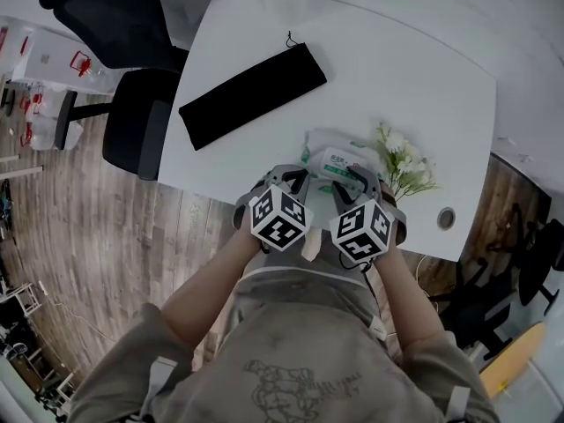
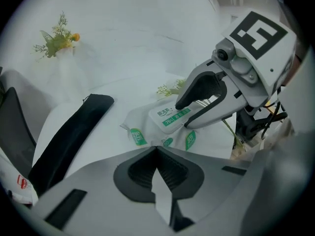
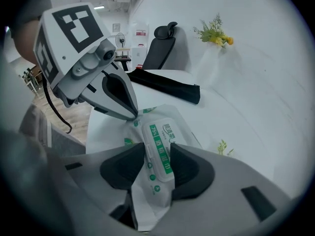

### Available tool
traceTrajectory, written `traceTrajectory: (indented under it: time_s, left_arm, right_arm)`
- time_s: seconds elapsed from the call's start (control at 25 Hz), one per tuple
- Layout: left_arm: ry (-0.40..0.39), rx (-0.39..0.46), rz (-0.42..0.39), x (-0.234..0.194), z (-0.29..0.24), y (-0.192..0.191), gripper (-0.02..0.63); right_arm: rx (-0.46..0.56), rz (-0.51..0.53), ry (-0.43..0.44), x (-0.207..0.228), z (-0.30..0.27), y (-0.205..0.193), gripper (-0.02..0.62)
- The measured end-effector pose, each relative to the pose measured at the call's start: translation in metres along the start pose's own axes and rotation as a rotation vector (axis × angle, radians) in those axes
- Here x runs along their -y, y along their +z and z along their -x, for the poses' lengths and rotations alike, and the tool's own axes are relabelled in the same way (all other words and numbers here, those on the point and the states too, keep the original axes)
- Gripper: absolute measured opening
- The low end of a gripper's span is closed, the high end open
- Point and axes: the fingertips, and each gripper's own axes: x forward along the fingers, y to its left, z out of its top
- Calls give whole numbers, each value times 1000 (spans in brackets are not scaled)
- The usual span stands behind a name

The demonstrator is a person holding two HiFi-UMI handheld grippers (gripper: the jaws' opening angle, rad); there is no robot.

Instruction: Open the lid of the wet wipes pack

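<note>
Seen from above, a white counter [image 1: 397, 69] runs across the picture, with a black office chair [image 1: 132, 122] beside its left edge. A long black pouch [image 1: 253, 95] lies diagonally on the counter, well apart from the work.

Near the front edge, a person holds two tools, both angled steeply downward. The left hand-held gripper [image 1: 291, 181] has its jaws closed together with nothing between them. Its tip points at the wrapper of the wet wipes pack [image 1: 335, 159], beside the lid. This is probably to steady the pack, though contact cannot be confirmed.

The pack lies flat on the counter, and its green-and-white lid [image 3: 158, 141] faces up and looks closed. The right hand-held gripper [image 3: 157, 149] is open, with one jaw on either side of the lid along its long edges. No squeeze is visible yet. This placement suggests it is lining up to catch the lid's edge and lift it.

A small sprig of white flowers [image 1: 401, 161] sits just right of the pack.
</note>
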Motion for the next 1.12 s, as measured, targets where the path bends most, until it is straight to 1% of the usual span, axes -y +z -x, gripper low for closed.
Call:
traceTrajectory:
  time_s: [0.12,0.24,0.32,0.36,0.4,0.48,0.6,0.72,0.88,1.12]
  left_arm:
    - [-18,-6,16,0,-4,-1,17]
    - [-42,-21,16,0,-6,-2,17]
    - [-54,-22,18,0,-6,-2,17]
    - [-55,-22,17,0,-6,-2,17]
    - [-53,-22,15,0,-6,-3,17]
    - [-46,-17,13,0,-5,-3,17]
    - [-41,-11,16,-1,-5,-3,17]
    - [-47,-9,26,-1,-5,-3,17]
    - [-49,-7,35,-2,-5,-3,17]
    - [-51,-5,41,-1,-5,-4,17]
  right_arm:
    - [5,23,-13,-1,0,1,170]
    - [16,22,40,-4,2,1,130]
    - [16,46,72,-5,5,2,129]
    - [17,65,76,-4,7,3,138]
    - [21,81,73,-3,8,6,146]
    - [29,102,55,1,10,11,138]
    - [-3,154,45,1,6,8,138]
    - [-14,199,47,-3,4,5,118]
    - [-8,263,32,-6,4,6,110]
    - [-1,276,35,-8,5,5,112]
